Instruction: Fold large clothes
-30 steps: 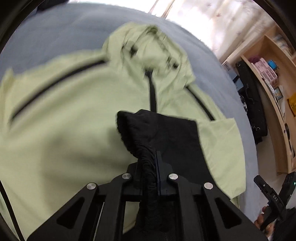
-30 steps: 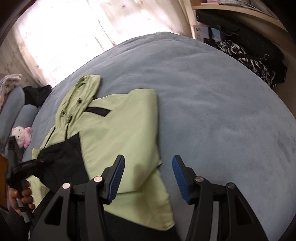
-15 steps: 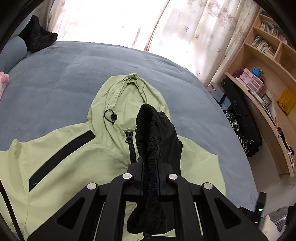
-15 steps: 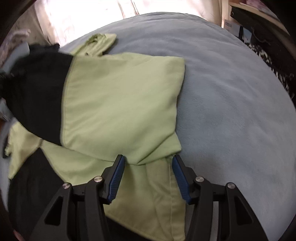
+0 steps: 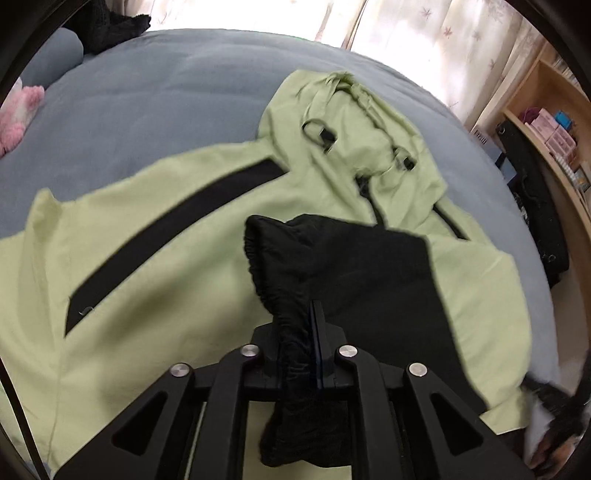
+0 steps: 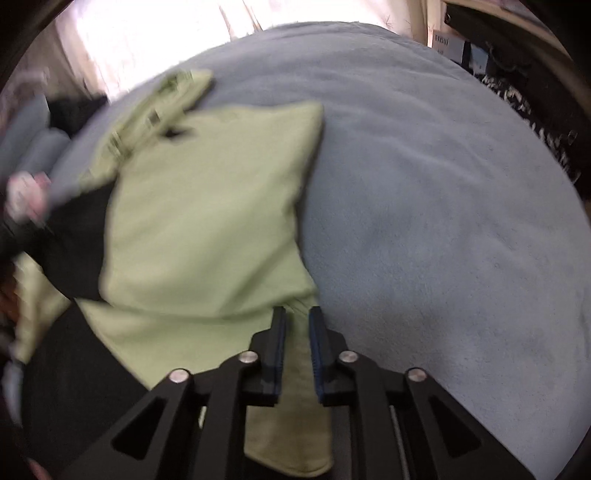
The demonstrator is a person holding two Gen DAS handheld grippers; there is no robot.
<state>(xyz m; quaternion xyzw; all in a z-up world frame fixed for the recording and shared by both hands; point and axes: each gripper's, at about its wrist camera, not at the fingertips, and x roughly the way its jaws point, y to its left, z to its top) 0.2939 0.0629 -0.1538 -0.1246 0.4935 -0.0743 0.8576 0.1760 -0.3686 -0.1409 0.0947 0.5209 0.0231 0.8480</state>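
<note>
A light green hooded jacket (image 5: 155, 236) with black stripes lies spread on a blue-grey bed (image 5: 140, 107), hood (image 5: 351, 122) at the far end. My left gripper (image 5: 312, 314) is shut on the black elastic cuff (image 5: 280, 295) of the right sleeve, holding it above the jacket's chest. In the right wrist view the folded-over sleeve (image 6: 207, 206) lies across the jacket. My right gripper (image 6: 296, 317) has its jaws nearly closed around the green fabric edge (image 6: 295, 354) at the jacket's right side.
A pink plush toy (image 5: 16, 114) and a dark garment (image 5: 114, 26) lie at the far left of the bed. A wooden shelf (image 5: 554, 122) with boxes and a black bag (image 5: 535, 192) stand to the right. Curtains (image 5: 424, 33) hang behind.
My left gripper has lowered with the black cuff toward the jacket's chest. My right gripper's jaws have narrowed from wide open to almost shut around the jacket's side edge.
</note>
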